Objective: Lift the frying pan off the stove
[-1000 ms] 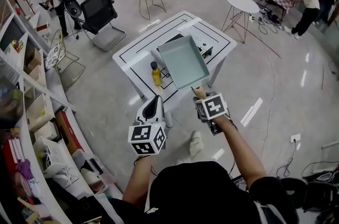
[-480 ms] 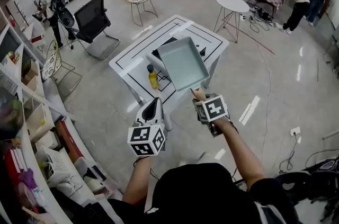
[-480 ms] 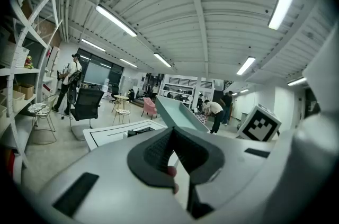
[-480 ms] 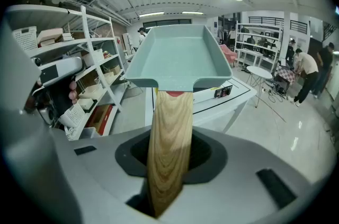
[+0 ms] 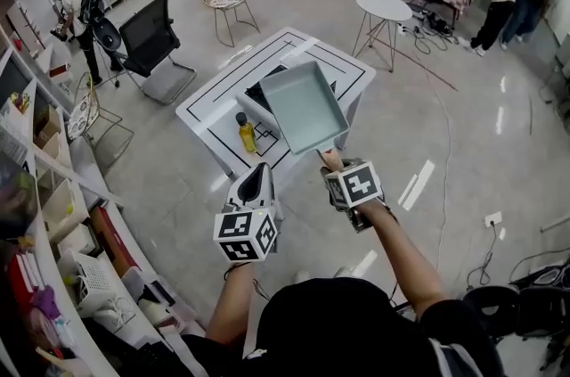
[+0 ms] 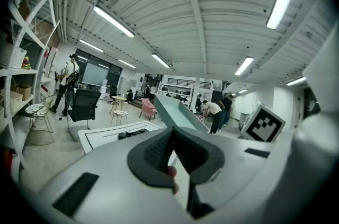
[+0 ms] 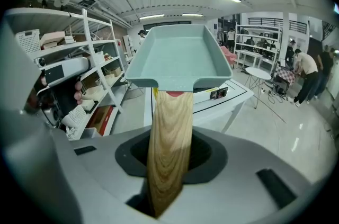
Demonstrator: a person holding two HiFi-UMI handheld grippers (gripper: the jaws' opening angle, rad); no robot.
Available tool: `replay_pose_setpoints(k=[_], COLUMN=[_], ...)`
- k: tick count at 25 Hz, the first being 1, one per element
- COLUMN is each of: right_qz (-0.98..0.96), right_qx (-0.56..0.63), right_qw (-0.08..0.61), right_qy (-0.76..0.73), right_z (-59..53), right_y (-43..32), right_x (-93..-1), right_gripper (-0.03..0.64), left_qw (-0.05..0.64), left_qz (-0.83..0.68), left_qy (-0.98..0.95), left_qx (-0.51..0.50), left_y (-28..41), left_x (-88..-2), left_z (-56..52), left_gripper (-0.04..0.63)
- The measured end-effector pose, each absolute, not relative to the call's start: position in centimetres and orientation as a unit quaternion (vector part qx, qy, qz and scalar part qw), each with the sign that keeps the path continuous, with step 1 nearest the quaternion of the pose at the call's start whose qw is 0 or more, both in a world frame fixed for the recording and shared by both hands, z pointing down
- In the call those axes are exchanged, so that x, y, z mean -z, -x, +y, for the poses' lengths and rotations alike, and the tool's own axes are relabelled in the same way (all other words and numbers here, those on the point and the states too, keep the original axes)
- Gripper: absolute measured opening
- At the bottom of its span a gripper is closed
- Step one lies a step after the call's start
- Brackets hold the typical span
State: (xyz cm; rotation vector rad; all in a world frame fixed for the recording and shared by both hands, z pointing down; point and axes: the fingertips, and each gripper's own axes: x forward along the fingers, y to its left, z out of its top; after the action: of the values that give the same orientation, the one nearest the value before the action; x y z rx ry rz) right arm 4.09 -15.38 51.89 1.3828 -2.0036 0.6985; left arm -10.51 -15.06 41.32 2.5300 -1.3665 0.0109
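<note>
The frying pan [image 5: 305,106] is a pale green rectangular pan with a wooden handle [image 5: 330,159]. My right gripper [image 5: 335,169] is shut on that handle and holds the pan in the air above the white table [image 5: 210,102]. In the right gripper view the handle [image 7: 168,143] runs between the jaws up to the pan [image 7: 177,56]. The black stove [image 5: 258,94] lies on the table, half hidden behind the pan. My left gripper [image 5: 258,175] hangs left of the pan with its jaws together and nothing in them; the left gripper view shows its pads [image 6: 159,151] meeting.
A yellow bottle [image 5: 242,133] stands on the table's near left part. A black office chair [image 5: 151,32] and a round white table [image 5: 383,7] stand behind it. Shelving [image 5: 53,188] runs along the left. People stand at the far left and far right.
The pan stays gripped in my right gripper. In the head view the table and bottle have slid up and to the left, away from the held pan. My left gripper has hardly moved.
</note>
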Motion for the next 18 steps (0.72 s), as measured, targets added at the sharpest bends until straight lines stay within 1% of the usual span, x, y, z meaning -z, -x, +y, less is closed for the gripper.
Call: replay_pose_setpoints(k=[18], right_qz=[-0.764], right_qx=[-0.266], right_qw=[0.294], right_qy=[-0.508], right_z=[-11.3], right_y=[-7.5], right_x=[-51.9], right_gripper=[0.092], left_qw=[0.138], left_qz=[-0.474], left_qy=[-0.870], left_qx=[-0.002], left_y=[6.5], left_x=[-41.1], left_z=[-11.2], left_gripper=[0.009])
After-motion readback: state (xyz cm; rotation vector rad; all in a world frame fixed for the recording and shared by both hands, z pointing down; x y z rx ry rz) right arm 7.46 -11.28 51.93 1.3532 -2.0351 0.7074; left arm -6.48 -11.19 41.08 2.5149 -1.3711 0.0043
